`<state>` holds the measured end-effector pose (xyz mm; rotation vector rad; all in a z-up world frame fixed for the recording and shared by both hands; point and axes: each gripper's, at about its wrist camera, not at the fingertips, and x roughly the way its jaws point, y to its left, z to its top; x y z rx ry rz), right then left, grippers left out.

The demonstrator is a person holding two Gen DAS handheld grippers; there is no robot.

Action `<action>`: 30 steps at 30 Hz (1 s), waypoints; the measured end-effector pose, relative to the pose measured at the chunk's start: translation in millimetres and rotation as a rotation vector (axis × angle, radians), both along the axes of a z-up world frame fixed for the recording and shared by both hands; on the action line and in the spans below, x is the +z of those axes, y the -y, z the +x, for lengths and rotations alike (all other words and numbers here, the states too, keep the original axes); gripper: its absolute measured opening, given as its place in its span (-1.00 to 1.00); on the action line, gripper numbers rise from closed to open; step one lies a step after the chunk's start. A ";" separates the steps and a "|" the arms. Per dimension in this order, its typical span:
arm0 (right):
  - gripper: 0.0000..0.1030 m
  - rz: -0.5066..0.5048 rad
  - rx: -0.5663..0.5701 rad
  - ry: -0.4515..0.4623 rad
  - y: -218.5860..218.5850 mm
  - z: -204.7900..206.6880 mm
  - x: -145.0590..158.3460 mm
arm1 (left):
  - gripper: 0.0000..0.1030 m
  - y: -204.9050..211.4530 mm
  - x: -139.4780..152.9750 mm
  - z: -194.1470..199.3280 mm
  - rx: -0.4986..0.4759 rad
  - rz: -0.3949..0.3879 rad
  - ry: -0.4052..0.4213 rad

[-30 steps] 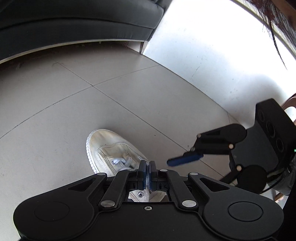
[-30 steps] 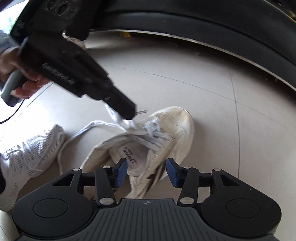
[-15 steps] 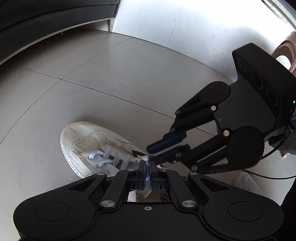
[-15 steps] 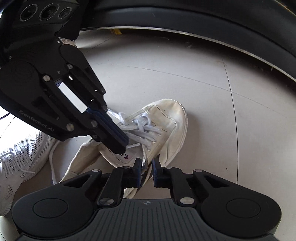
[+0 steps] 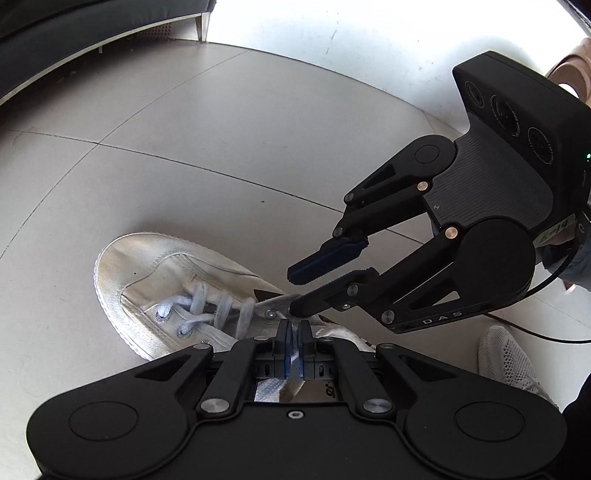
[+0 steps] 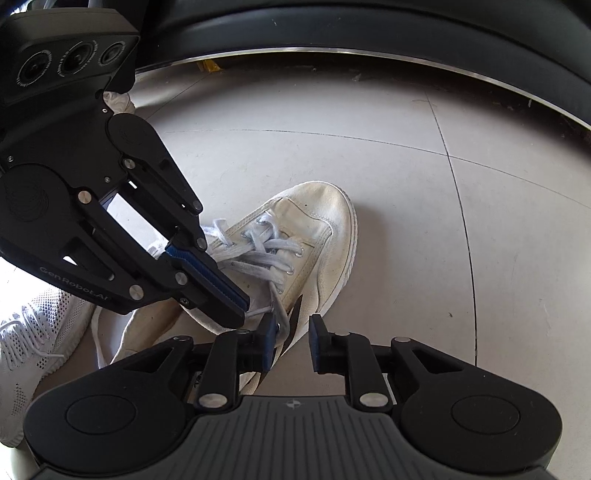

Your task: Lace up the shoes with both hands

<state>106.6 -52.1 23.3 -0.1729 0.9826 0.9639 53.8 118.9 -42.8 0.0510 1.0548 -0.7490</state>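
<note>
Two hand-held grippers are meeting over one white canvas sneaker (image 6: pixel 314 236) that is lying on the pale tiled floor (image 5: pixel 207 206), its toe pointing away from both of them. Its white lace (image 6: pixel 258 254) is crossing through the forward eyelets, and the rear part of the upper is lying open. The left gripper (image 5: pixel 294 347) is pointing steeply down just over the open rear of the sneaker, its blue pads pressed together on a flat strand of the lace, which is running up out between them. In the right wrist view that same gripper (image 6: pixel 240 306) is coming in from the upper left, with its tip beside the lace near the top eyelets. The right gripper (image 6: pixel 291 341) is sitting just behind the sneaker's side with its jaws opening; a loose strand of lace is hanging down between them, close against the left pad, and neither pad is pressing on it. Seen from the left wrist, the right gripper (image 5: pixel 306 291) is reaching in from the right, its lower fingertip right at the top eyelet. Beside the left gripper's body a white mesh trainer (image 6: pixel 26 332) on a person's foot is standing on the tiles. Beyond the sneaker's toe, a dark sofa base (image 6: pixel 369 26) is curving along the floor.
</note>
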 end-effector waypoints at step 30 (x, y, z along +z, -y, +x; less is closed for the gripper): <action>-0.32 -0.017 0.006 0.022 -3.8 -4.9 2.6 | -0.91 4.5 -14.4 5.0 0.037 0.024 -0.002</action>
